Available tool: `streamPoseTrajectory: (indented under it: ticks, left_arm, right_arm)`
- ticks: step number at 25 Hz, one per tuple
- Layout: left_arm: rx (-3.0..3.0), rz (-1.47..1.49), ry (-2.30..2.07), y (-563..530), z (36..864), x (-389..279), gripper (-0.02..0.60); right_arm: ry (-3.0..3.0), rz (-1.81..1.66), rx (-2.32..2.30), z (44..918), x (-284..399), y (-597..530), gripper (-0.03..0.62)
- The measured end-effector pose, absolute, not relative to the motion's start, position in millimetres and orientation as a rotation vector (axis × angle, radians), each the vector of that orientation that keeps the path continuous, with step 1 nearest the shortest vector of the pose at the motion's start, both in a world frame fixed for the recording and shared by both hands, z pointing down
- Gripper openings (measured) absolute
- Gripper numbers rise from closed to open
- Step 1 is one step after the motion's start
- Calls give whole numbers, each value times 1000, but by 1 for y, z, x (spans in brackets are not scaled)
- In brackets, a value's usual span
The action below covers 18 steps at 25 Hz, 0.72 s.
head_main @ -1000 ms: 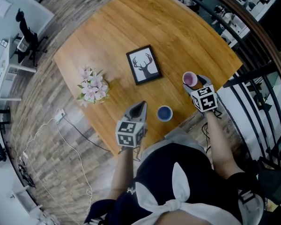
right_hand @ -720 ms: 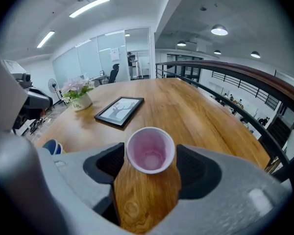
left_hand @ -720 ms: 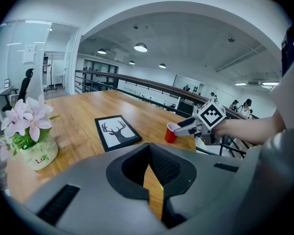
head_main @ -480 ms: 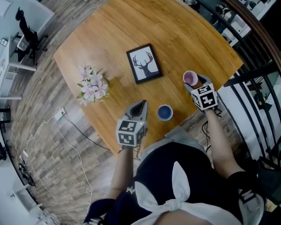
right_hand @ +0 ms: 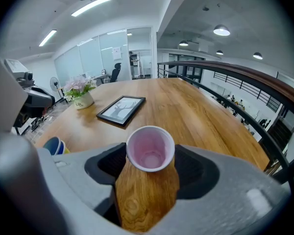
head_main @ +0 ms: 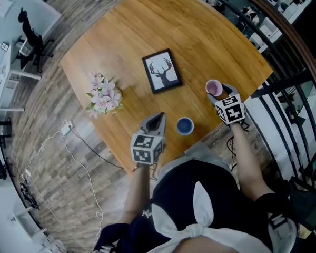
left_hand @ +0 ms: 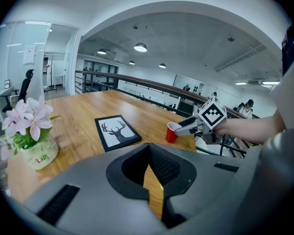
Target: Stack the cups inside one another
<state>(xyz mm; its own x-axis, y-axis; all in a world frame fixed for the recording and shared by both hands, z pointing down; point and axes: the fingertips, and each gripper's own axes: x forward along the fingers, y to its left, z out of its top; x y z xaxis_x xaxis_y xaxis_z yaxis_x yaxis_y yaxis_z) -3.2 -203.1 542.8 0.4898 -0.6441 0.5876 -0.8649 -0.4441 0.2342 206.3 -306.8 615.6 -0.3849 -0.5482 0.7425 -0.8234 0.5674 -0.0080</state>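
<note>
Your right tool (right_hand: 151, 161) has just been closing, and its pads now sit on the red cup (right_hand: 150, 150) at the counter's (head_main: 200, 41) near right edge. Your left tool (left_hand: 148, 153) is pinched together, empty. The blue cup (head_main: 185, 126) stands between them. The flowerpot (left_hand: 39, 156) label starts "Li".

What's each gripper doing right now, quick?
Left gripper: closed, fingers together, holding nothing.
Right gripper: fingers have just been closing, and are now shut on the red cup between them.

an open office: a black desk chair (head_main: 31, 40), glass walls (right_hand: 90, 55), long ceiling lights (right_hand: 92, 5) and a railing (left_hand: 137, 81).
</note>
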Motion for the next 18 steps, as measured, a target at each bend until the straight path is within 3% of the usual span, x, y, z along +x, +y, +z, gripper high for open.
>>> streamPoseTrajectory:
  ticks: [18]
  left_arm:
    - [2243,557,-1272,-191,536,-10,18]
  right_arm:
    - [-2207,385,1170,548,198,-303,307]
